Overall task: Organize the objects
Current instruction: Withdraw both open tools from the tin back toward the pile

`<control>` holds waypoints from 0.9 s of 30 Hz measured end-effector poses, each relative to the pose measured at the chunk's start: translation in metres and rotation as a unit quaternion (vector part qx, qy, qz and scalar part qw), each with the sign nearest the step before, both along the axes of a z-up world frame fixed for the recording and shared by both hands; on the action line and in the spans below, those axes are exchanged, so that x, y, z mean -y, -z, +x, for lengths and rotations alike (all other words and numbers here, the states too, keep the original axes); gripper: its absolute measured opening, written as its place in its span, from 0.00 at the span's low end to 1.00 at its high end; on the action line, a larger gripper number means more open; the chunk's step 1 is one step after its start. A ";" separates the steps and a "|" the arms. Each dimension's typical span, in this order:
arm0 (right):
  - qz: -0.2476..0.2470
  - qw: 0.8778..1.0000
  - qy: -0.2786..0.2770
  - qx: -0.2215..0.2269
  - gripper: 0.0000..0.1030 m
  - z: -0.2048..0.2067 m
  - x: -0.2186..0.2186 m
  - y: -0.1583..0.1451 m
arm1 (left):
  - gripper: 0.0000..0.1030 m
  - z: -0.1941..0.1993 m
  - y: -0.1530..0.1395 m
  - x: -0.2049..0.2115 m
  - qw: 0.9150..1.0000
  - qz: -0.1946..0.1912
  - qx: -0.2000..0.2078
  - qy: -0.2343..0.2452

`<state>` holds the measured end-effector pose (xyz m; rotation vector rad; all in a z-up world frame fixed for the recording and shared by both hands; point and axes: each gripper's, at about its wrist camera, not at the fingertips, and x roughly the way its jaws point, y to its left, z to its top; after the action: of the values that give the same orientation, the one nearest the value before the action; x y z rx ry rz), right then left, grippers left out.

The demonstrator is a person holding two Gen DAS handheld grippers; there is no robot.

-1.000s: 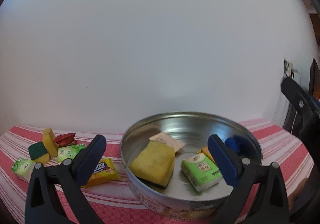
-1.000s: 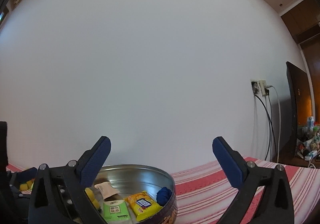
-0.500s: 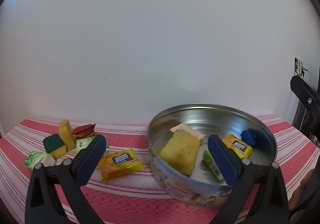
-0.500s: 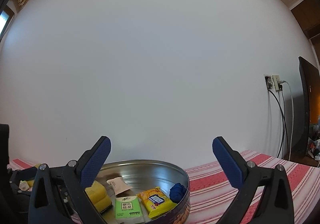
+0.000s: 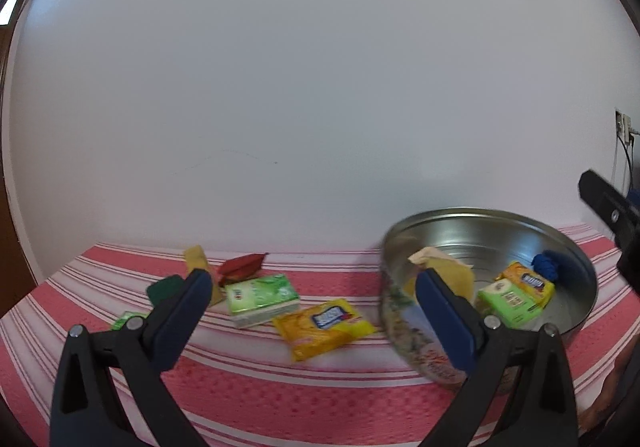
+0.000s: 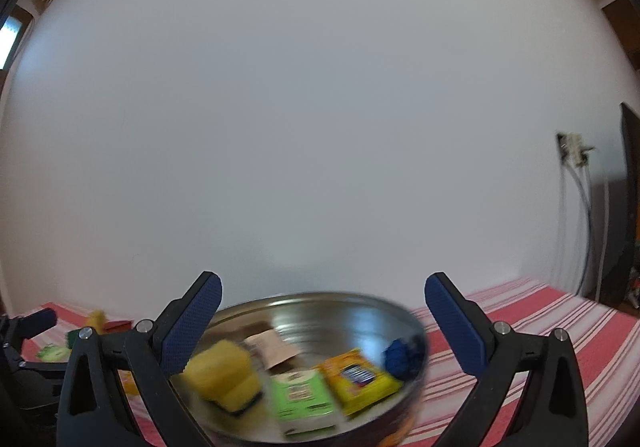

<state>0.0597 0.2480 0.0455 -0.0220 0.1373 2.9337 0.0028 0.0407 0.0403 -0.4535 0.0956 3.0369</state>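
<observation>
Striped red tablecloth [image 5: 248, 379], round metal tin [image 5: 576, 259] part-filled, packets loose beside it.
Left gripper [image 5: 312, 311], jaws wide and empty, should centre over the yellow snack packet [image 5: 326, 323] before closing; right gripper [image 6: 322, 319] gapes empty above the tin.

We see the round metal tin [image 5: 490, 233] ahead and right of our left claw [image 5: 312, 301], holding a yellow sponge [image 6: 222, 373], a green tissue pack [image 6: 302, 395], a yellow snack packet [image 6: 358, 377] and a blue ball [image 6: 398, 357]. Between that claw's fingers lie a second yellow packet [image 5: 324, 323] and a green pack [image 5: 260, 297] on the striped cloth.
</observation>
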 end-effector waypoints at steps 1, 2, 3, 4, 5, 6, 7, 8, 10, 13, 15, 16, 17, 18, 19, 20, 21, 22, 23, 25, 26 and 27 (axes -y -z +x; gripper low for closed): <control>0.003 1.000 -0.007 0.007 1.00 -0.003 0.005 0.000 | 1.00 0.000 0.000 0.005 1.000 -0.002 0.000 -0.004; 0.011 1.000 -0.016 0.013 1.00 0.002 0.025 0.006 | 1.00 0.000 0.000 0.010 1.000 -0.003 0.001 -0.008; 0.019 0.999 -0.024 0.018 1.00 0.002 0.037 0.007 | 1.00 0.002 -0.001 0.015 1.000 -0.003 0.001 -0.010; 0.029 0.999 -0.030 0.023 1.00 0.002 0.047 0.007 | 1.00 0.000 -0.001 0.022 1.000 -0.001 0.004 -0.014; 0.036 0.998 -0.038 0.027 1.00 0.001 0.055 0.007 | 1.00 -0.002 0.000 0.027 1.000 -0.001 0.006 -0.016; 0.040 0.998 -0.048 0.032 1.00 -0.001 0.062 0.007 | 1.00 -0.003 0.000 0.033 1.000 -0.001 0.009 -0.020; 0.040 0.997 -0.055 0.036 1.00 -0.002 0.066 0.008 | 1.00 -0.004 0.001 0.039 1.000 -0.003 0.012 -0.024; 0.038 0.996 -0.062 0.042 1.00 -0.006 0.070 0.009 | 1.00 -0.005 0.001 0.046 0.999 -0.005 0.013 -0.030; 0.030 0.996 -0.071 0.051 1.00 -0.008 0.078 0.013 | 1.00 -0.004 0.001 0.058 0.999 -0.008 0.015 -0.039; 0.029 0.994 -0.088 0.059 1.00 -0.010 0.090 0.016 | 1.00 -0.005 0.000 0.081 0.999 0.000 0.023 -0.048; 0.030 0.993 -0.097 0.065 1.00 -0.012 0.097 0.018 | 1.00 -0.006 0.001 0.091 0.998 0.003 0.025 -0.052; 0.030 0.992 -0.103 0.070 1.00 -0.012 0.102 0.020 | 1.00 -0.007 0.001 0.099 0.998 0.003 0.026 -0.059; 0.028 0.991 -0.104 0.076 1.00 -0.014 0.105 0.017 | 1.00 -0.008 0.001 0.103 0.998 0.002 0.026 -0.064; 0.029 0.990 -0.109 0.081 1.00 -0.016 0.109 0.018 | 1.00 -0.008 0.001 0.109 0.997 0.001 0.026 -0.068; 0.030 0.990 -0.111 0.086 1.00 -0.017 0.112 0.018 | 1.00 -0.008 0.001 0.116 0.997 0.000 0.028 -0.072; 0.032 0.989 -0.116 0.090 1.00 -0.022 0.116 0.021 | 1.00 -0.008 0.002 0.121 0.997 0.000 0.029 -0.073; 0.034 0.988 -0.122 0.093 1.00 -0.023 0.120 0.022 | 1.00 -0.009 0.002 0.128 0.997 0.001 0.032 -0.076; 0.038 0.987 -0.127 0.095 1.00 -0.024 0.124 0.022 | 1.00 -0.010 0.002 0.133 0.996 0.001 0.035 -0.077; 0.042 0.985 -0.134 0.097 1.00 -0.025 0.127 0.024 | 1.00 -0.012 0.002 0.139 0.996 0.001 0.039 -0.076; 0.044 0.983 -0.150 0.101 1.00 -0.027 0.133 0.025 | 1.00 -0.014 0.002 0.150 0.996 0.005 0.048 -0.078; 0.045 0.980 -0.160 0.107 1.00 -0.029 0.139 0.026 | 1.00 -0.016 0.002 0.155 0.996 0.007 0.051 -0.079; 0.047 0.978 -0.170 0.114 1.00 -0.031 0.144 0.028 | 1.00 -0.017 0.002 0.161 0.995 0.012 0.056 -0.080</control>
<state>0.0287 0.1040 0.0179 -0.4037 -0.0464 3.2429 -0.0146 -0.1201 0.0386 -0.6593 0.0163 3.1561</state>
